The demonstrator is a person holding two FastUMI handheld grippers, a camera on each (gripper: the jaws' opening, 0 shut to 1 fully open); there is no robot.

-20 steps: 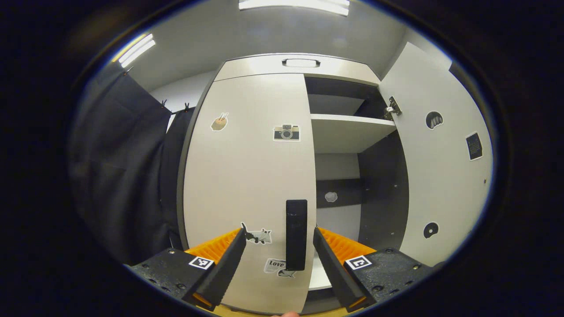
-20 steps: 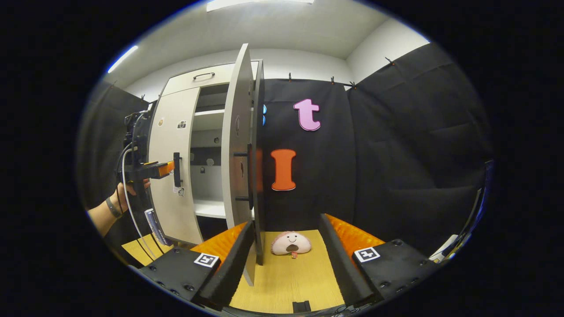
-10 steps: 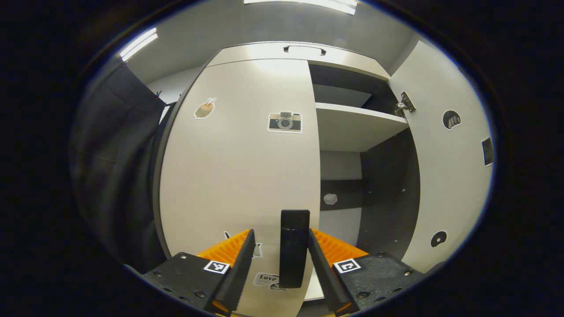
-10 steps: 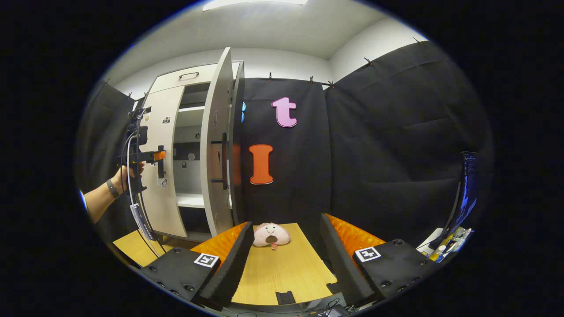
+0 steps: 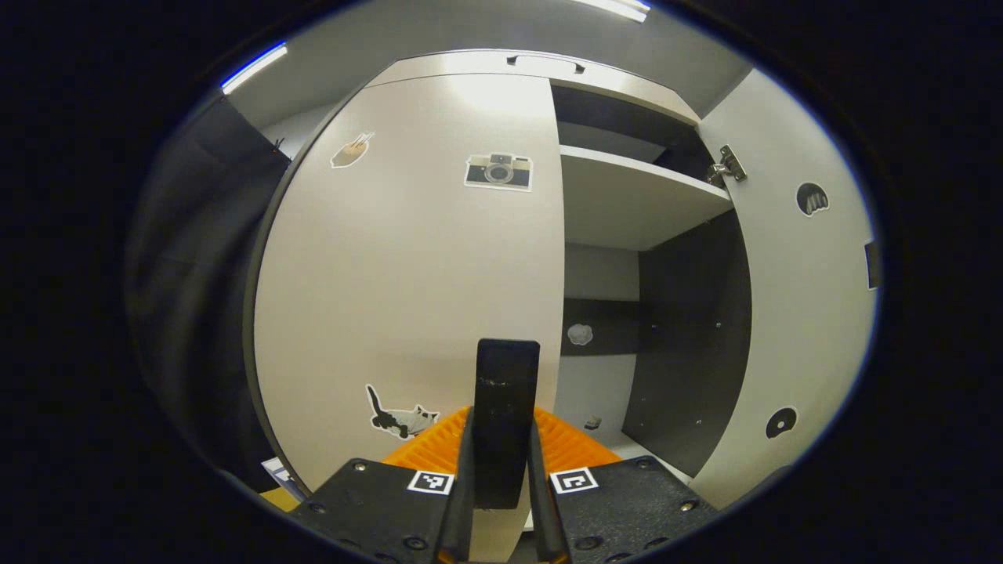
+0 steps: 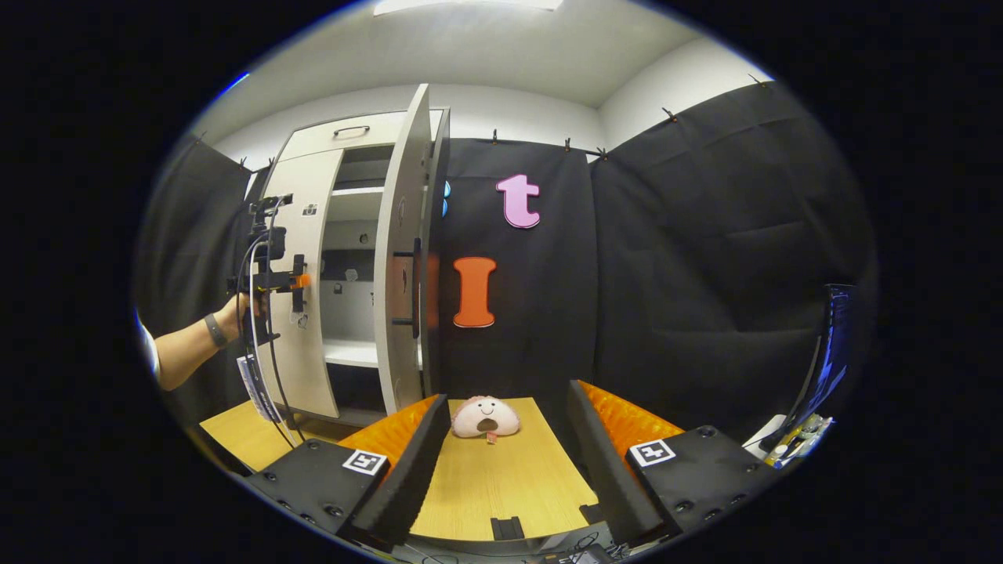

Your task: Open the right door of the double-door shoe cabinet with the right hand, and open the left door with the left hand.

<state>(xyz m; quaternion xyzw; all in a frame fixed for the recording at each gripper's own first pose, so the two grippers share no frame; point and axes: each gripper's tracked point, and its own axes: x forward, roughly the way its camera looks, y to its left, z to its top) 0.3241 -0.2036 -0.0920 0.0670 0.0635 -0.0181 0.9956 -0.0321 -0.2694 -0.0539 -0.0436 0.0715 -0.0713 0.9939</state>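
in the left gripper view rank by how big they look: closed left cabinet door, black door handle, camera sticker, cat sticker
1. pale closed left cabinet door
2. black bar door handle, though nearness enlarges it
3-4. camera sticker and black-and-white cat sticker: look alike, unranked

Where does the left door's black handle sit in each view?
Left gripper view: left door's handle at bottom centre, clamped in the left tool.
Right gripper view: handle at far left, at the left tool's tip.
Shared landmark: camera sticker on that door.
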